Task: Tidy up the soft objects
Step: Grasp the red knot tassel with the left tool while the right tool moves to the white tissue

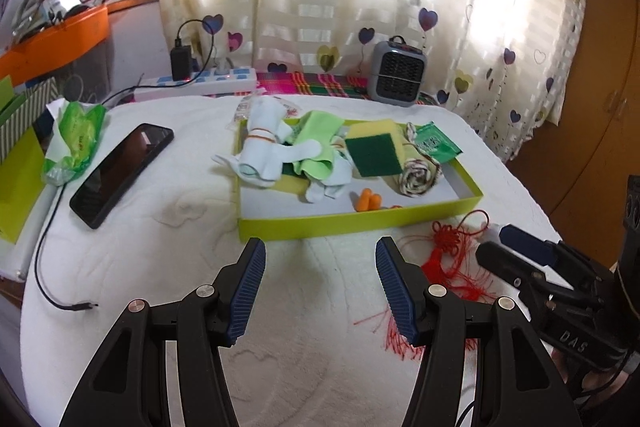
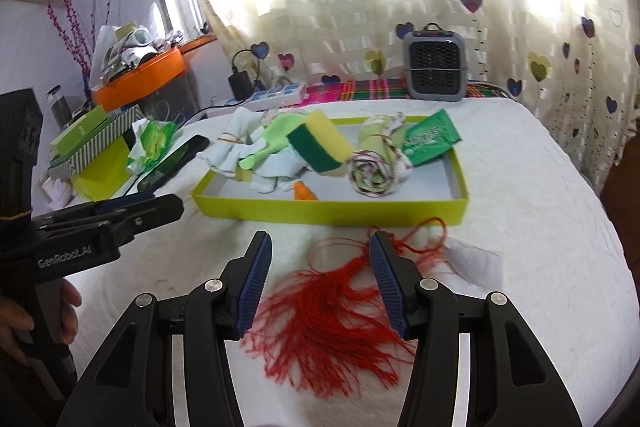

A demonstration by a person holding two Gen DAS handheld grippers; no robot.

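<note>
A yellow-green tray [image 1: 360, 223] on the white bed cover holds rolled white socks [image 1: 262, 147], a light green cloth [image 1: 318, 147], a yellow and green sponge [image 1: 374, 151], a rolled patterned cloth [image 1: 420, 177], a green packet [image 1: 436, 145] and orange earplugs [image 1: 368, 203]. A red tassel with a knot [image 2: 320, 311] lies on the cover in front of the tray, its threads spread between the fingers of my right gripper [image 2: 319, 243], whose pads stand apart from it. My left gripper [image 1: 320, 251] is open over bare cover, left of the tassel [image 1: 444, 247].
A black phone [image 1: 120, 173], a green wipes pack [image 1: 74, 143] and a loose cable [image 1: 48, 287] lie left of the tray. Boxes [image 2: 100, 147] stand at the far left. A power strip [image 1: 200, 83] and a grey heater [image 1: 398, 73] sit behind. A white scrap [image 2: 476, 261] lies right of the tassel.
</note>
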